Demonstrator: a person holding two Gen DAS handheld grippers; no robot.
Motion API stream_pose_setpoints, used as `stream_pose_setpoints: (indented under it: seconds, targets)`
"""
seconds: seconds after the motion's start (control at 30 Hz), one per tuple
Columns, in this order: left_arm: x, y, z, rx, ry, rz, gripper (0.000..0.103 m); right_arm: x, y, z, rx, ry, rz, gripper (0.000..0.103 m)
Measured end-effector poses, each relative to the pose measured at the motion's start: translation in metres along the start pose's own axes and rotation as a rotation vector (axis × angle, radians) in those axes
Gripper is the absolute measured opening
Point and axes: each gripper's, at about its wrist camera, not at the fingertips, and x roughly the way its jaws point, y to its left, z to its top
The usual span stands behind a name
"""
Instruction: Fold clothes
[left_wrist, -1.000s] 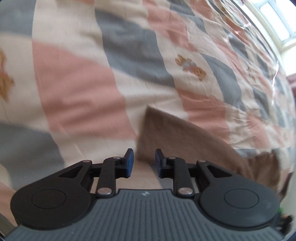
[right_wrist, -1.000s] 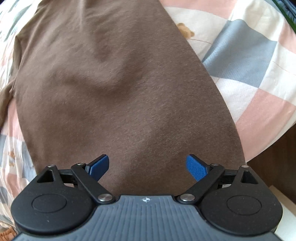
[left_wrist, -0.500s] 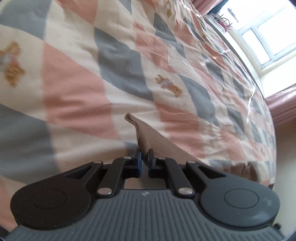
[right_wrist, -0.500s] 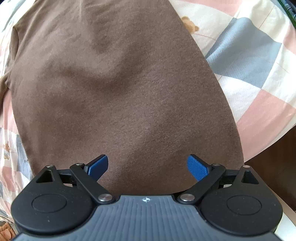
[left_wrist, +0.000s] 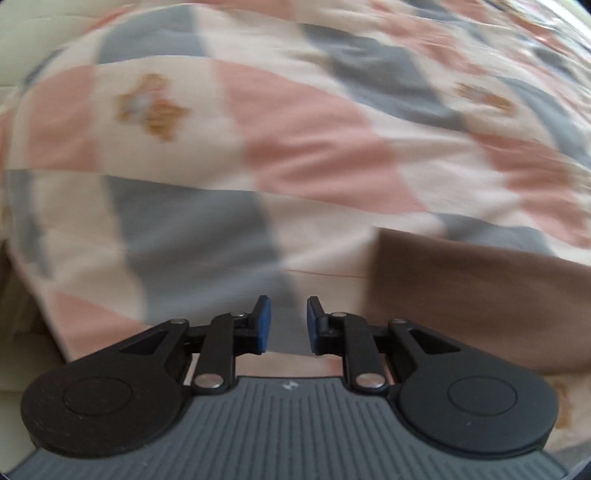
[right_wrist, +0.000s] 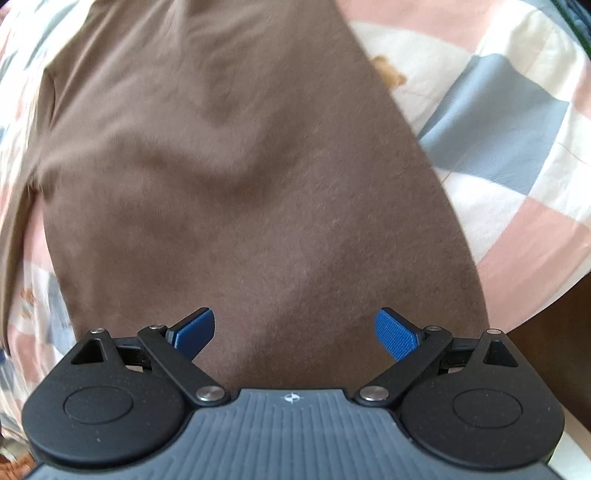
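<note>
Currently: status lines for the folding job follow.

Garment: my brown garment (right_wrist: 243, 177) lies spread on the checked bedspread (right_wrist: 517, 147); it fills most of the right wrist view, and in the left wrist view a corner of it (left_wrist: 472, 302) sits to the right of my fingers.

Left gripper: my left gripper (left_wrist: 289, 325) has its jaws opening, with a narrow gap between the blue pads (left_wrist: 264, 325). Nothing is between them; only bedspread shows through the gap. The garment edge is just beside it, not touching.

Right gripper: my right gripper (right_wrist: 294, 334) stands wide apart above the cloth, near its lower hem. Nothing is pinched.

Handling, judged: soft, light, limp knit. It will sag and drape when lifted, so one pinch point will not keep an edge straight. The matte surface looks grippy, not slippery. Not fragile.

Where to take hold, judged: pinch at a corner or along the side edge, one gripper per corner, catching all layers of cloth but not the bedspread beneath.

Risk, judged: the bedspread is also soft, so a deep pinch could gather it together with the garment.

Blur: the left wrist view is smeared; fine seams cannot be read.
</note>
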Motion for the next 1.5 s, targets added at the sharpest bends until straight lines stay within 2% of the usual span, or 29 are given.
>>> stream_pose_setpoints:
  seconds: [0.1,0.2,0.27,0.3,0.33,0.4,0.47,0.53,0.6,0.63,0.67,0.7,0.77,0.83,0.9,0.97,1.03,1.13,1.2,1.23,1.27,1.3,1.33,1.4,1.5]
  targets:
    - [-0.025,-0.007,-0.005,0.007,-0.025,-0.035,0.016,0.006,-0.018,-0.008,0.013,0.009,0.004,0.096]
    - [-0.051,-0.043,-0.02,0.061,0.001,-0.181,0.019,0.019,-0.042,-0.013,0.003,0.092,-0.086,0.096]
    - [-0.07,-0.089,-0.041,0.122,0.023,-0.293,0.019,0.022,-0.068,-0.02,0.018,0.149,-0.124,0.092]
    - [-0.08,-0.113,-0.054,0.16,0.037,-0.347,0.019,0.017,-0.081,-0.022,0.031,0.15,-0.119,0.089]
    - [-0.09,-0.137,-0.068,0.197,0.05,-0.4,0.019,0.007,-0.096,-0.022,0.044,0.124,-0.1,0.083]
    - [-0.11,-0.189,-0.096,0.278,0.076,-0.502,0.019,-0.021,-0.121,-0.013,0.057,0.027,-0.046,0.082]
    - [-0.134,-0.241,-0.122,0.364,0.09,-0.604,0.019,-0.058,-0.14,0.007,0.008,-0.13,-0.005,0.075]
    - [-0.157,-0.29,-0.145,0.434,0.083,-0.684,0.019,-0.094,-0.149,0.035,-0.124,-0.295,-0.016,0.075]
    - [-0.18,-0.337,-0.166,0.49,0.073,-0.752,0.02,-0.116,-0.15,0.06,-0.278,-0.42,-0.038,0.075]
    - [-0.188,-0.358,-0.174,0.495,0.059,-0.765,0.024,-0.125,-0.154,0.082,-0.327,-0.441,-0.044,0.074]
    - [-0.196,-0.379,-0.181,0.499,0.045,-0.778,0.028,-0.135,-0.158,0.106,-0.372,-0.456,-0.048,0.065]
    - [-0.204,-0.399,-0.189,0.504,0.03,-0.791,0.029,-0.137,-0.153,0.128,-0.401,-0.459,-0.046,0.059]
    - [-0.219,-0.44,-0.202,0.509,0.003,-0.813,0.029,-0.132,-0.141,0.162,-0.448,-0.492,-0.02,0.035]
    - [-0.226,-0.47,-0.207,0.475,-0.012,-0.813,0.029,-0.126,-0.127,0.201,-0.505,-0.545,-0.026,0.028]
    - [-0.231,-0.488,-0.206,0.439,-0.02,-0.803,0.029,-0.115,-0.107,0.246,-0.574,-0.606,-0.028,0.028]
    - [-0.23,-0.497,-0.2,0.415,-0.027,-0.775,0.029,-0.115,-0.09,0.292,-0.622,-0.631,-0.011,0.028]
    - [-0.227,-0.499,-0.189,0.379,-0.036,-0.741,0.031,-0.107,-0.072,0.325,-0.67,-0.655,-0.033,0.029]
    - [-0.219,-0.496,-0.177,0.308,-0.031,-0.698,0.032,-0.076,-0.04,0.374,-0.748,-0.679,-0.098,0.045]
    - [-0.211,-0.488,-0.171,0.277,-0.012,-0.673,0.032,-0.046,-0.018,0.401,-0.798,-0.679,-0.154,0.048]
    - [-0.208,-0.486,-0.17,0.27,-0.002,-0.658,0.032,-0.031,-0.014,0.411,-0.81,-0.668,-0.191,0.045]
    - [-0.206,-0.484,-0.17,0.27,0.007,-0.644,0.032,-0.017,-0.01,0.42,-0.821,-0.656,-0.229,0.025]
    - [-0.204,-0.482,-0.17,0.27,0.015,-0.633,0.032,-0.012,-0.014,0.427,-0.775,-0.65,-0.205,0.008]
    - [-0.202,-0.481,-0.172,0.274,0.023,-0.631,0.032,-0.008,-0.019,0.433,-0.722,-0.644,-0.173,0.002]
    - [-0.198,-0.48,-0.175,0.283,0.043,-0.631,0.032,-0.039,-0.049,0.428,-0.576,-0.702,-0.069,0.002]
    - [-0.189,-0.485,-0.178,0.283,0.1,-0.643,0.032,-0.108,-0.105,0.399,-0.402,-0.806,0.049,0.002]
